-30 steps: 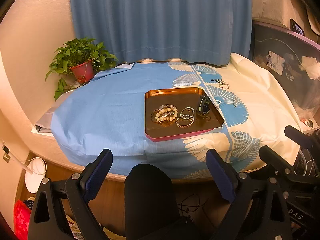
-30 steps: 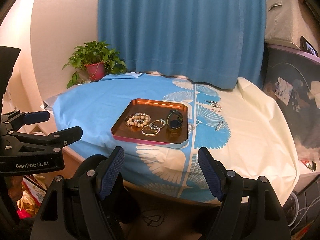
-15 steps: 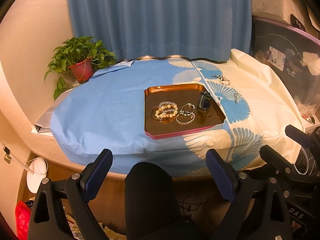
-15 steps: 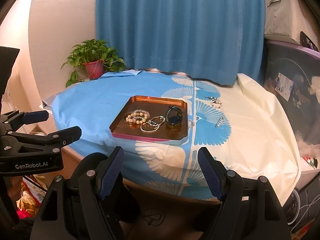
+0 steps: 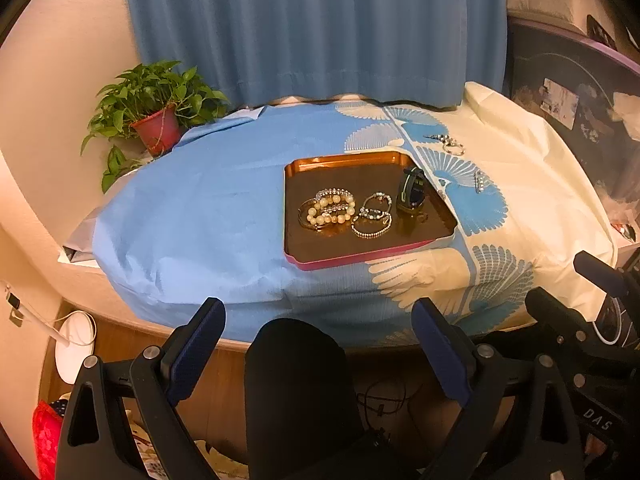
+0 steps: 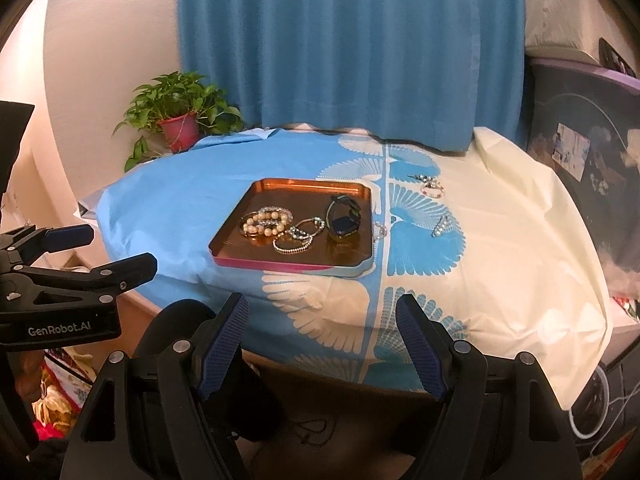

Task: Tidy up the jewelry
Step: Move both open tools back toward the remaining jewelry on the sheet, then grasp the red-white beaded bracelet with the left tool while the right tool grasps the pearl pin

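A copper tray (image 5: 340, 164) (image 6: 232, 232) with a pink rim lies on the cloth-covered table. In it are pearl bracelets (image 5: 330, 210) (image 6: 266, 220), thin beaded bracelets (image 5: 372, 220) (image 6: 298, 238) and a dark watch (image 5: 412, 194) (image 6: 344, 220). On the cloth right of the tray lie a small ring-like piece (image 5: 452, 144) (image 6: 432, 188) and a hair clip (image 5: 479, 182) (image 6: 440, 228). My left gripper (image 5: 318, 340) and my right gripper (image 6: 322, 340) both stand open and empty, off the table's near edge, well short of the tray.
A potted plant (image 5: 154, 116) (image 6: 180, 122) stands at the table's far left by a blue curtain (image 5: 312, 28). A dark cabinet (image 5: 568, 100) is on the right. A person's dark-clad knee (image 5: 296, 380) sits under my left gripper. The cloth (image 6: 500, 248) hangs over the table's edge.
Both grippers have dipped slightly, so the table and tray sit a little higher in both views. Nothing on the table has moved, and both sets of jaws stay as wide.
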`<state>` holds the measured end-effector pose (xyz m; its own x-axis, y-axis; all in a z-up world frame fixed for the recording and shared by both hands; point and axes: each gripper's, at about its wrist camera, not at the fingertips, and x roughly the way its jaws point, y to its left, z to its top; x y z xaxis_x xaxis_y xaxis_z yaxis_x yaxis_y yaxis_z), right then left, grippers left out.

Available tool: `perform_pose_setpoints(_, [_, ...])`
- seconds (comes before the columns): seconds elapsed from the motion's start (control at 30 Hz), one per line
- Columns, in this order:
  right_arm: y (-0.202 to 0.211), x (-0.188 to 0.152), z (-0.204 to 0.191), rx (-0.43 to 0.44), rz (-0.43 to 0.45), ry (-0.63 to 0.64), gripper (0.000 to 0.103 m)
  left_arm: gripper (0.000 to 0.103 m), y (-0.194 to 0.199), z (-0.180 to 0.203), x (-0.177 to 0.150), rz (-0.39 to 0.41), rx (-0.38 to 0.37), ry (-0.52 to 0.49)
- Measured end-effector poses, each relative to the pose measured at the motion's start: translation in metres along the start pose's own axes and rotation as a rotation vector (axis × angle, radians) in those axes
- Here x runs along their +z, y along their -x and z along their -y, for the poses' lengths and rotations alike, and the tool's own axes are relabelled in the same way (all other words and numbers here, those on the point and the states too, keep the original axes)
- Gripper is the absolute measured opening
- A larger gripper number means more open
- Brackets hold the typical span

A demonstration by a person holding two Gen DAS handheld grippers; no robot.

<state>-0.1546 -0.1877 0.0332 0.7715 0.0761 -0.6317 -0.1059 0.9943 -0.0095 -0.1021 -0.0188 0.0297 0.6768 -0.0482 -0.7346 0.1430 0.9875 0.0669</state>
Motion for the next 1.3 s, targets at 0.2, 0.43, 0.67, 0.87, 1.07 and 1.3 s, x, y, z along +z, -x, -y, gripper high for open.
perform_pose_setpoints(0.2, [-0.011,-0.002,0.009,-0.004,-0.017,-0.025,0.076,0.092,-0.012,0.004,0.004,-0.021,-0.001,-0.005])
perform_pose_setpoints(0.43, [-0.026,-0.004,0.034,-0.032,-0.034,-0.091,0.076,0.092,-0.03,0.009,0.012,-0.053,-0.006,-0.005])
perform_pose_setpoints(0.67, [-0.059,0.001,0.084,-0.09,-0.067,-0.183,0.076,0.092,-0.057,0.019,0.04,-0.081,-0.022,-0.002])
perform_pose_setpoints(0.87, [-0.1,0.014,0.132,-0.141,-0.086,-0.241,0.076,0.092,-0.087,0.044,0.084,-0.073,-0.034,-0.032])
perform_pose_setpoints(1.07, [-0.167,0.031,0.173,-0.167,-0.126,-0.252,0.076,0.092,-0.134,0.088,0.139,-0.077,-0.062,-0.087])
perform_pose_setpoints(1.3, [-0.26,0.063,0.2,-0.137,-0.175,-0.2,0.076,0.092,-0.202,0.144,0.197,-0.139,-0.099,-0.132])
